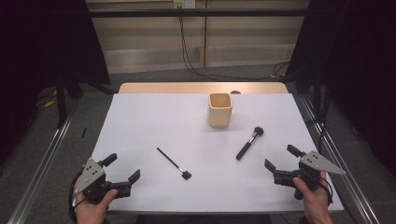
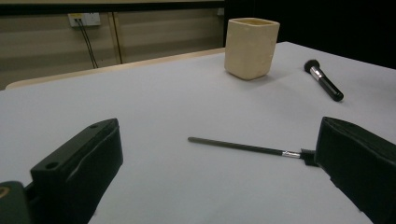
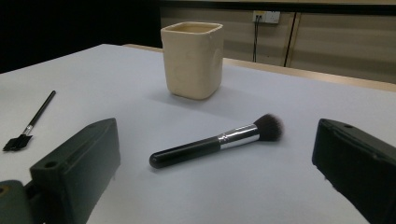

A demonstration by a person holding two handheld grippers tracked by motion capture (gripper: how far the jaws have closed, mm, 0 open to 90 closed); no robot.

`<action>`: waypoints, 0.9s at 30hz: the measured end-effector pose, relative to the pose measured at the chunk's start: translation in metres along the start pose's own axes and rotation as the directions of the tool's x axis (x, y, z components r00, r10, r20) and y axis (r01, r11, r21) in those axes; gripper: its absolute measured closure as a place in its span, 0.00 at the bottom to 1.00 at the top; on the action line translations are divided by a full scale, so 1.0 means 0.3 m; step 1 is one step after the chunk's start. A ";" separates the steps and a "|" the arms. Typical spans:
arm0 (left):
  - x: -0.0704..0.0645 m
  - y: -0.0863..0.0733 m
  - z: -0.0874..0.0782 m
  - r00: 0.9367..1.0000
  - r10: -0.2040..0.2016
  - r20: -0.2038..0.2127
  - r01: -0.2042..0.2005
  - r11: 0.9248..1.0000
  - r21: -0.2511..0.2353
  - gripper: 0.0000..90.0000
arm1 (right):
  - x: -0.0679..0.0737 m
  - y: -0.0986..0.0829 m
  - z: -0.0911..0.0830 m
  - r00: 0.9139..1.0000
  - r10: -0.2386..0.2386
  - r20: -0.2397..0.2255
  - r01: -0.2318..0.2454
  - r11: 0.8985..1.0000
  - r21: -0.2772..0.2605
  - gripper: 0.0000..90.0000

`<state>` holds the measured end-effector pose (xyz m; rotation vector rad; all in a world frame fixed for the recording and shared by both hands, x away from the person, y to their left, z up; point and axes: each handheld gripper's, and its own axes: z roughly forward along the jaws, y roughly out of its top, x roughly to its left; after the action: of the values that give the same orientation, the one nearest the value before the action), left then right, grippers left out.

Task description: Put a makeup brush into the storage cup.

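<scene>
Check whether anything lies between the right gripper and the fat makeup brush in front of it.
Nothing visible does. The right gripper is open, and only bare white table separates it from the makeup brush. The beige cup stands beyond the brush.

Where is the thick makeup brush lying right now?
In the high view the thick makeup brush lies flat on the table's right half, between the beige cup and the open right gripper, bristles pointing away from the person.

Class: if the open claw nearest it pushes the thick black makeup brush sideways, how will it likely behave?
The makeup brush has a round handle and lies flat, so it would probably roll. Its glossy handle may slip in the right claw. It looks rigid; only the bristles should flex.
</scene>
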<state>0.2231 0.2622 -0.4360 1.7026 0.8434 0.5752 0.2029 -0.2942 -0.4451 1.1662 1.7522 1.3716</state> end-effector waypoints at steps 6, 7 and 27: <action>-0.007 0.002 0.003 1.000 0.006 0.008 -0.007 1.000 0.011 0.03 | -0.002 0.000 0.002 1.000 0.006 -0.017 -0.006 1.000 -0.006 0.01; -0.009 0.002 0.003 1.000 0.012 0.013 -0.012 1.000 0.013 0.03 | -0.001 0.000 0.000 1.000 0.006 -0.020 -0.006 1.000 -0.008 0.01; -0.045 0.073 0.057 0.996 0.053 0.077 -0.052 0.998 -0.020 0.03 | 0.016 0.000 -0.001 0.999 0.008 -0.034 -0.008 1.000 -0.006 0.01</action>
<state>0.2326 0.2379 -0.4193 1.7240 0.7378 0.5468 0.2006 -0.2901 -0.4447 1.1543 1.7679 1.4077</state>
